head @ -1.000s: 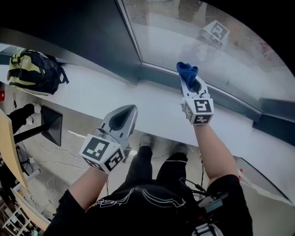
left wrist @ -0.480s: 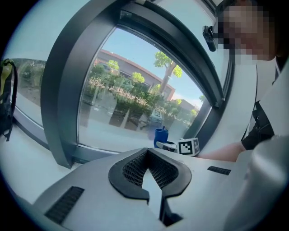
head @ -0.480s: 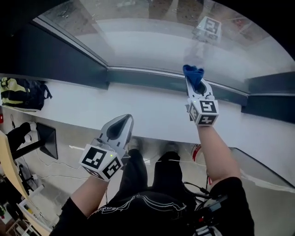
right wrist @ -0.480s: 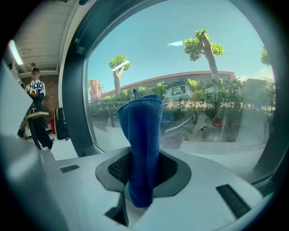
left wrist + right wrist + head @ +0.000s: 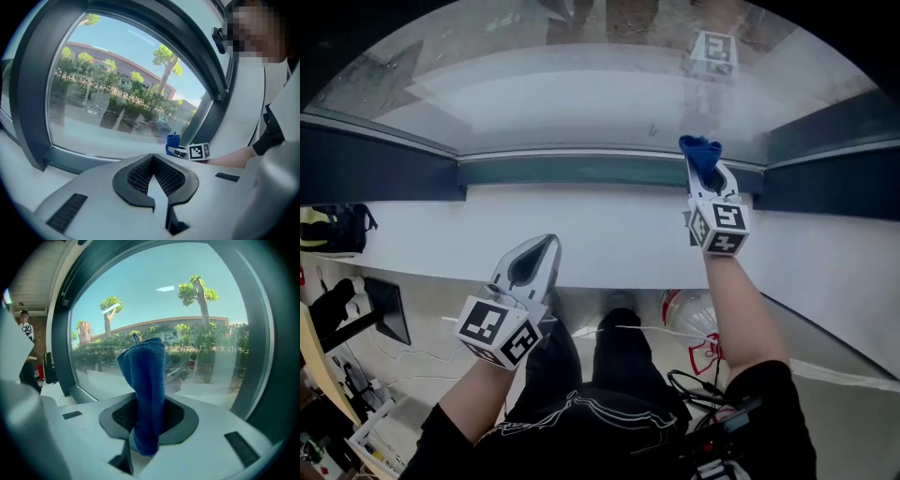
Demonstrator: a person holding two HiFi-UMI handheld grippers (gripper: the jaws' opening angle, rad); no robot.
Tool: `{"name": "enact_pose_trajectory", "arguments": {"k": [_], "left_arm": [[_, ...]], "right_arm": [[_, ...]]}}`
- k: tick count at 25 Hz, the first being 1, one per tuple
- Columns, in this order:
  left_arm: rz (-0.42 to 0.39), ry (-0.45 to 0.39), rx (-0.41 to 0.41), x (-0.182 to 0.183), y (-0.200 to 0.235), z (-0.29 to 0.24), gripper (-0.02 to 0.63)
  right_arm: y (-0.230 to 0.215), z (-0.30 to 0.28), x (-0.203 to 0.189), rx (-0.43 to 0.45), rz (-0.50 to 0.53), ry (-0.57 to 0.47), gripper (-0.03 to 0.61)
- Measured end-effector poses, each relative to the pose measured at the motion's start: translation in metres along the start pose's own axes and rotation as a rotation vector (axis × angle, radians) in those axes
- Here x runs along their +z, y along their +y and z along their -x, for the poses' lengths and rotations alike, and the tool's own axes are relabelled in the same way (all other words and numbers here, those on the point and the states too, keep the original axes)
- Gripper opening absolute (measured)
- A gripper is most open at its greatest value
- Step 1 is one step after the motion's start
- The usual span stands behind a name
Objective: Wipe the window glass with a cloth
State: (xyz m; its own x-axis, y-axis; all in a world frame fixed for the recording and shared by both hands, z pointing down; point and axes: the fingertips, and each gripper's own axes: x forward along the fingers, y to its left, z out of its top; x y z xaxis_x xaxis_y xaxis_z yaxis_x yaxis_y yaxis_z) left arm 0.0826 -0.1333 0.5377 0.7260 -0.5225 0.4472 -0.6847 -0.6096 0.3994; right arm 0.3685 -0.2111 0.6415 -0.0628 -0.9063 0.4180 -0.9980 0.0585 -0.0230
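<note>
Right gripper view shows the right gripper (image 5: 147,416) with its fingers clamped on a blue cloth (image 5: 144,380); the cloth stands upright between them and its folded top rises well beyond the fingertips. The window glass (image 5: 197,310) lies directly ahead of the fingers; whether the cloth already touches it cannot be told. In the head view the cloth (image 5: 700,150) sits ahead of the fingers at the pane's lower edge, just above the dark frame (image 5: 581,172).

The left gripper (image 5: 154,180) has its fingers together with nothing between them; it is held low, over the near edge of the white ledge (image 5: 534,230) and well apart from the glass.

Assessment: the wipe appears about to begin. Recommended practice: advance until the free top of the cloth bends flat against the pane; let only fabric bear on the glass, never the hard fingertips; maintain a firm clamp, as the grip takes only a narrow fold; work in overlapping passes upward from the frame.
</note>
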Motion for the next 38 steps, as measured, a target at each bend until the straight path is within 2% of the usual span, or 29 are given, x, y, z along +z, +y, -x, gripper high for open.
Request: {"name": "enact_pose_trajectory", "arguments": {"k": [6,11,16,20,23,27,32,36,38], "left_arm": [[-0.031,-0.001,-0.049,0.006,-0.054,-0.040,0.005],[-0.061,0.013,-0.064,0.006,-0.078,-0.055,0.005],[-0.106,0.006,-0.085,0.011,-0.096,-0.061,0.005],[-0.116,0.012,-0.124,0.016,-0.107,-0.061,0.005],[-0.146,0.022,-0.192,0.020,-0.122,-0.058,0.005],[-0.096,0.014,-0.229,0.039,-0.127,-0.031,0.005],[-0.109,-0.041,-0.256,0.102,-0.134,0.030,0.005],[-0.130,-0.119,-0.285,0.170,-0.137,0.101,0.005],[-0.164,-0.155,-0.325,0.201,-0.148,0.141,0.005]], "right_arm": [[-0.105,0.038,-0.012,-0.138,-0.065,-0.006,0.092],[-0.171,0.061,-0.022,-0.258,-0.103,-0.013,0.092],[-0.207,0.075,-0.032,-0.340,-0.152,-0.004,0.092],[-0.205,0.077,-0.036,-0.337,-0.118,0.032,0.092],[-0.186,0.084,-0.025,-0.291,-0.115,0.029,0.092],[-0.134,0.113,0.011,-0.183,-0.180,-0.001,0.092],[-0.017,0.178,0.116,0.045,-0.119,-0.111,0.093],[0.095,0.240,0.218,0.290,-0.128,-0.188,0.094],[0.147,0.275,0.269,0.414,-0.089,-0.227,0.093]]}}
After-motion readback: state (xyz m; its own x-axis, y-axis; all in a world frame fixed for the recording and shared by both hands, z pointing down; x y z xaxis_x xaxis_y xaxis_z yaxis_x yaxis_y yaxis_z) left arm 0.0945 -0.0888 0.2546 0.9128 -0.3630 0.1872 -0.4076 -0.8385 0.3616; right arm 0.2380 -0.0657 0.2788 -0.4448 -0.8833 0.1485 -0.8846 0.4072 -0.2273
